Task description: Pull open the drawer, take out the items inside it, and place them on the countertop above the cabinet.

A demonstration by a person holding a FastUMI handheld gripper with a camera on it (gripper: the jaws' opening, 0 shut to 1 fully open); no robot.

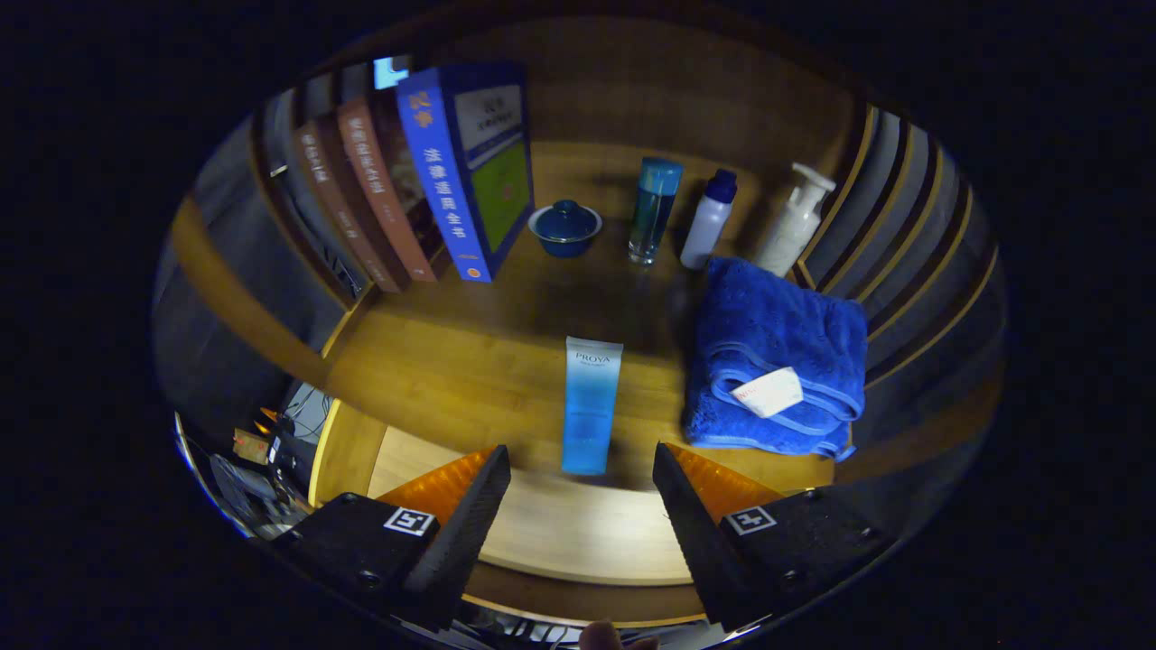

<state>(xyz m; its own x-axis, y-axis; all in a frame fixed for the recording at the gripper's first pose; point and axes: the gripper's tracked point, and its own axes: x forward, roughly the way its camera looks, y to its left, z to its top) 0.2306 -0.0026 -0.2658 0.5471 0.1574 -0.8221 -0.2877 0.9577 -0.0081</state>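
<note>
A blue and white tube lies flat on the wooden countertop, its lower end just ahead of and between my fingertips. My gripper is open, and neither finger touches the tube. To the right of the tube, a folded blue towel with a white tag rests on the countertop. Under my fingers, below the countertop's front edge, is a paler wooden surface that looks like the pulled-out drawer; the part I see holds nothing.
Several books lean at the back left. Along the back stand a lidded blue bowl, a tall blue bottle, a white bottle with a blue cap and a white pump bottle. Slatted walls close in the right side.
</note>
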